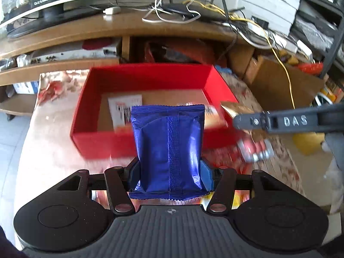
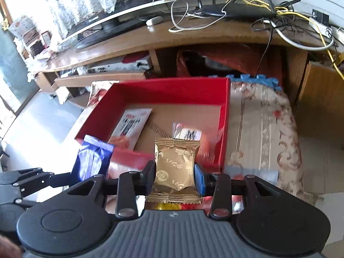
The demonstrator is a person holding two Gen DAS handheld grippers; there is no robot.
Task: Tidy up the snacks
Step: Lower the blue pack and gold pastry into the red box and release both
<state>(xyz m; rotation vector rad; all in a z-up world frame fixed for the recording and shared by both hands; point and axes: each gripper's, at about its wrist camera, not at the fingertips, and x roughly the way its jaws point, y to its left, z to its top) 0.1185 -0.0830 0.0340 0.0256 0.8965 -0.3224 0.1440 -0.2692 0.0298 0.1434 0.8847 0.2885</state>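
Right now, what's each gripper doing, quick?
Left gripper: closed on the blue packet.
Right gripper: closed on the gold packet.

left tool (image 1: pixel 169 178) gripping blue packet (image 1: pixel 168 148), red box (image 1: pixel 146 81)

Blue packet (image 1: pixel 168 148), gold packet (image 2: pixel 175 167) (swirl-printed), red box (image 2: pixel 150 90)

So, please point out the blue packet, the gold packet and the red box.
blue packet (image 1: pixel 168 148): left wrist view, on its centre seam.
gold packet (image 2: pixel 175 167): right wrist view, on its printed front.
red box (image 2: pixel 172 92): right wrist view, on its far inner wall.
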